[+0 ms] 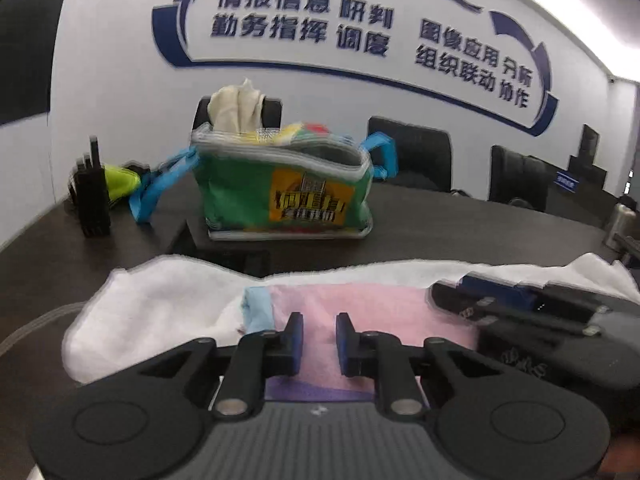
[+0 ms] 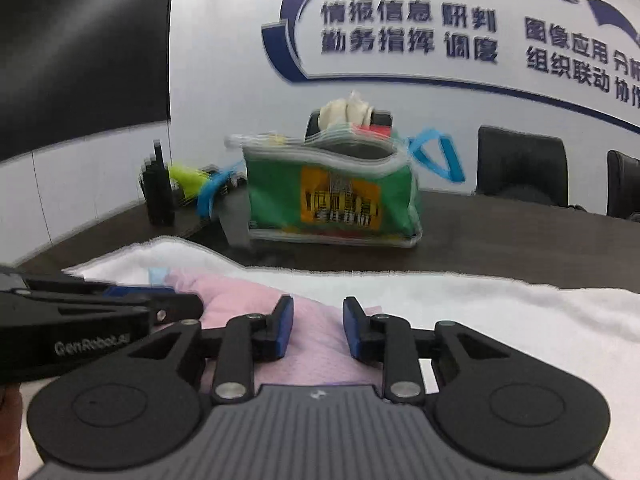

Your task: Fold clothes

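Lying under both parted claws, left claw (image 1: 319, 344), right claw (image 2: 317, 328): pink garment (image 1: 360, 300).

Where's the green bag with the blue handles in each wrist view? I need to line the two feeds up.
Left wrist: the green bag stands on the dark table, centre-left of frame, beyond the pink garment.
Right wrist: the green bag stands at centre frame, again behind the pink garment.
Shared landmark: the black radio, left of the bag in both.
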`<state>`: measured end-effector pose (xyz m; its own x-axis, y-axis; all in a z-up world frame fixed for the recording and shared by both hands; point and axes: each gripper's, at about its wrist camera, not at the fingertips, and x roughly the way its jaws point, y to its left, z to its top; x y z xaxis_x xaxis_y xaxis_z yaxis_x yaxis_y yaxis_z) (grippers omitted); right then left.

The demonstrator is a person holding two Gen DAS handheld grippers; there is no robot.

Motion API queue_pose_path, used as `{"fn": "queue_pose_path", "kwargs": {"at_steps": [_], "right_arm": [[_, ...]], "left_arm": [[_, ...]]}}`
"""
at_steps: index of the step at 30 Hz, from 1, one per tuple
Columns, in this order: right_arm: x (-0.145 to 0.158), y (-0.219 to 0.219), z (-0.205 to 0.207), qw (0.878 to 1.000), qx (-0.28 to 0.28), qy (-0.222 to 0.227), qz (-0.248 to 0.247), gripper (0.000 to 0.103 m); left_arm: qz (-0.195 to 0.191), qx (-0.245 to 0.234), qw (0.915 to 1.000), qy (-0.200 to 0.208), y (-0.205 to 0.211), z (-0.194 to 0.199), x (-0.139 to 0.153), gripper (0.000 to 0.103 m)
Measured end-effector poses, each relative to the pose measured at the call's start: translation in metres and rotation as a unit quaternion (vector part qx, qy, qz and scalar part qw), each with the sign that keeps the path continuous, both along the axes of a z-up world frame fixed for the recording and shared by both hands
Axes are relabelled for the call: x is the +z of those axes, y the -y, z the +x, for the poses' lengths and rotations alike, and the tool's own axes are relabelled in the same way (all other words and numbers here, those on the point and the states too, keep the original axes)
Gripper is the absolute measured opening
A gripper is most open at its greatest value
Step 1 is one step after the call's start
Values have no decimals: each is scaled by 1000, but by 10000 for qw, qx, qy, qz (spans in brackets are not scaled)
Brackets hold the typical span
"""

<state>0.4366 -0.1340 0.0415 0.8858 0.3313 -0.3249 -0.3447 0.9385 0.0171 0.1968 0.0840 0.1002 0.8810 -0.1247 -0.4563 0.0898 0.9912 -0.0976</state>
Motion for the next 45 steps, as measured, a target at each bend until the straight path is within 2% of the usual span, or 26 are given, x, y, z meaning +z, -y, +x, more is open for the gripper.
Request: {"fn": "queue_pose_path", "kwargs": {"at_steps": [1,3,5,7,9,11,12,17,19,22,24,29,40,42,45], "right_arm": [[8,6,-11,9999,-13,138,89,30],[24,21,-38,9992,-21,332,243,37],[35,38,-71,9990,40,304,327,48],[27,52,-102,9997,135,75,189,72],[14,59,-120,9999,12,-117,66,86],[0,66,-136,9994,-131,-306,-54,94],[-7,70,-145,9989,-202,-400,-114,102],[-41,88,-186,9938,-559,-869,-415,103],[-55,95,-203,9905,-701,-1056,-534,103],[-75,105,-228,9843,-913,-1335,-713,103],[-79,109,-225,9811,-1053,-1468,-696,103],[-85,112,-215,9767,-1202,-1683,-574,103],[-82,113,-212,9791,-831,-1829,-319,103],[-86,105,-213,9802,-868,-1696,-549,103],[-85,101,-214,9813,-783,-1644,-626,103]], "left_arm": [[1,36,9999,166,-2,-19,14,28],[-174,24,9990,423,-1,-64,32,55],[-377,-155,9983,425,5,-101,35,62],[-434,-278,9984,218,17,-132,23,62],[-387,-227,9990,-3,31,-158,0,68],[-323,-53,9990,-311,45,-175,-26,77],[-272,-4,9985,-480,53,-182,-39,80],[100,196,9960,-864,71,-206,-82,84],[233,175,9949,-961,71,-208,-91,87],[518,136,9947,-876,78,-213,-94,92],[568,100,9940,-925,79,-212,-95,101],[629,299,9919,-1058,82,-212,-98,103],[609,368,9915,-1089,85,-211,-97,103],[570,363,9919,-1073,84,-211,-97,103],[511,356,9925,-1048,82,-212,-97,103]]}}
